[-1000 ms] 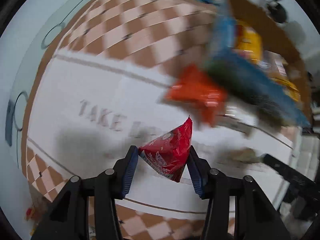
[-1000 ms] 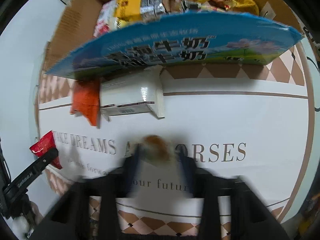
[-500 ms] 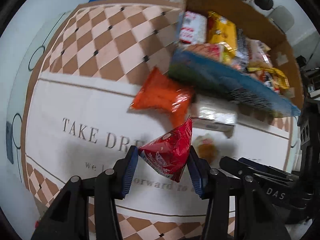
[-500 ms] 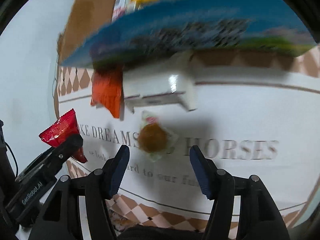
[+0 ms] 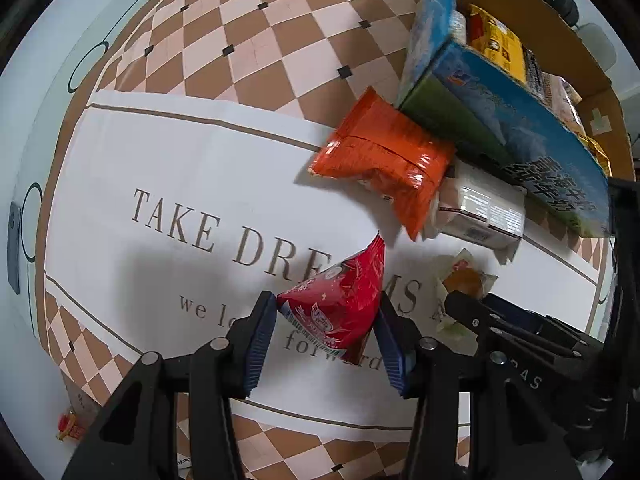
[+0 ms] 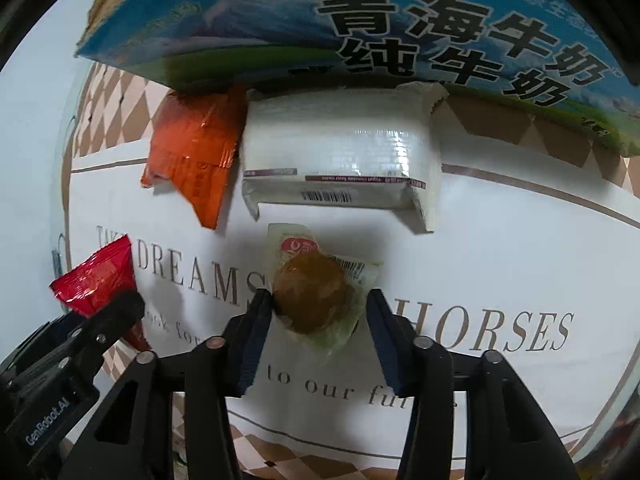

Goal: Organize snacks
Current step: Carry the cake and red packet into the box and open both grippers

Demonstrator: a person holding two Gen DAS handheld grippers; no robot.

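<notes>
Four loose snacks lie by the blue milk carton (image 6: 360, 20). Just below it are one crinkled orange foil bag (image 5: 384, 152) and one white taped pack (image 6: 340, 160). Farther below, the left gripper (image 5: 326, 320) is clamped on one red foil packet (image 5: 340, 304). The right gripper (image 6: 316, 316) pinches one clear-wrapped brown bun (image 6: 312, 296). Only the left wrist view shows packets inside the brown cardboard box (image 5: 520, 12).

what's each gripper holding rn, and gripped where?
Left gripper: red triangular snack packet, pinched across its lower wide end. Right gripper: clear-wrapped brown bun, pads on its sides across the middle.
</notes>
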